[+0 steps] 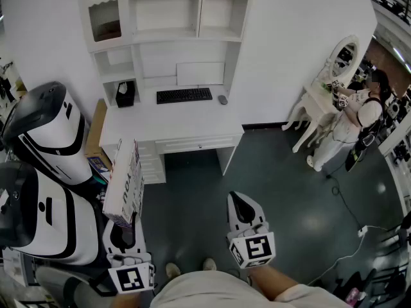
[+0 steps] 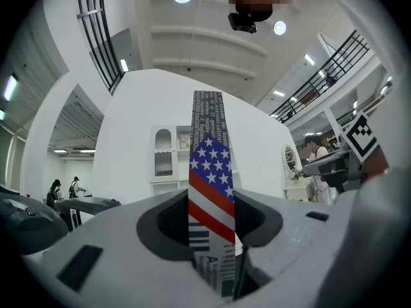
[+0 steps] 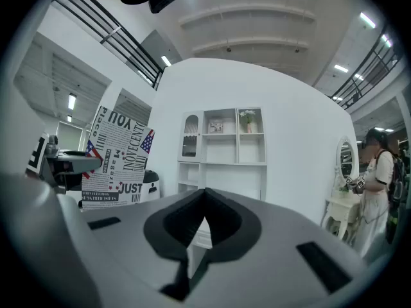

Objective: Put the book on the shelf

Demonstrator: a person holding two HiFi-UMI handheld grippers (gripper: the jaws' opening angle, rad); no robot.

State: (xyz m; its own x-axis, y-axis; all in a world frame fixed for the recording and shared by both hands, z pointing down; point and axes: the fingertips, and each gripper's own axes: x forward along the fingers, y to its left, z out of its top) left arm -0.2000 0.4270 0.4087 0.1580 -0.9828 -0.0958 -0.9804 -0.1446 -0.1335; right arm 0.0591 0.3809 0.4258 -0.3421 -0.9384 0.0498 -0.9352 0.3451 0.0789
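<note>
Closest in, at the bottom edge of the head view: a pale sleeve and two shoe tips on the dark floor.

Just ahead, the left gripper, marker cube facing up, jaws clamped on the lower end of the book. Seen spine-on in the left gripper view, with a pad pressed to either side. Book upright and slightly tilted, cover in black-and-white print with a stars-and-stripes patch, held in the air above the floor, well short of the desk and not yet on the shelf.

To its right and apart from it, the right gripper, jaws together at the tips with nothing between them, hanging free over the floor.

At far left, beside the book, two large white-and-black rounded machines.

Farther on, a white desk against the wall, bearing a black keyboard, a mouse just right of it and a small black box at the left end, possibly a tissue holder; too small to tell. A cardboard carton touching the desk's left side.

Above the desk, the white shelf, divided into open compartments.

Far right, a white dressing table with an oval mirror, a person standing just beside it, and a cable trailing across the floor.
</note>
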